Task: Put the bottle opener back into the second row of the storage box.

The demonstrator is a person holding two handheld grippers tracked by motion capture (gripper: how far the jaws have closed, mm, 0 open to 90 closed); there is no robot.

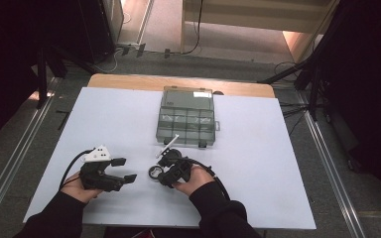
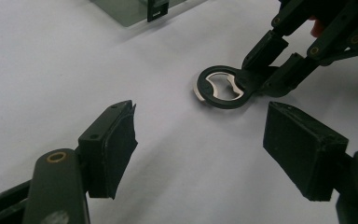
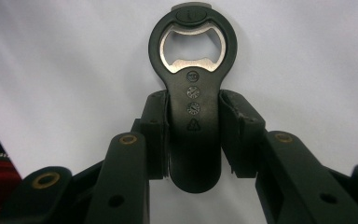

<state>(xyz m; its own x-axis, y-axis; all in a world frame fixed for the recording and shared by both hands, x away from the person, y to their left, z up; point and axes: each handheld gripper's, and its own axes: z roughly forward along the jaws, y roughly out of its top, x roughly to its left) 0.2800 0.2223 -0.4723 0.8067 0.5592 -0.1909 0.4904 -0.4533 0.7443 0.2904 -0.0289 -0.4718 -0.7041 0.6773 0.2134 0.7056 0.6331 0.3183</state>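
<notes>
Bottle opener (image 3: 193,109), black plastic with a metal ring at its head, lies flat on the white worktop (image 1: 278,163), just below the centre of the high view. The right gripper (image 3: 193,128) is pinching it: in the right gripper view the two black pads press on either side of the handle, about halfway along its length, with the ring pointing toward the top of the frame and the rounded handle end hanging toward the bottom, between the jaws.

In the left gripper view the same opener (image 2: 223,87) sits in the upper right of the frame, ring toward the left, with the right gripper (image 2: 270,70) clamped on its handle from the right.

The left gripper (image 1: 121,171) rests in the lower left of the high view with its jaws spread wide and nothing between them, well apart from the opener.

Toward the top centre of the high view stands a clear plastic compartment box (image 1: 186,119) with its lid closed, and a small white stick-like item (image 1: 167,146) lies just in front of it, near the right gripper.

Judging from this hold, the step in hand is picking up the opener. To do it well, the pinch should stay square on the flat sides of the handle and lift straight up, since the smooth handle could swivel or slip between the pads. The hold sits near the middle, which should help keep the ring end from drooping.
</notes>
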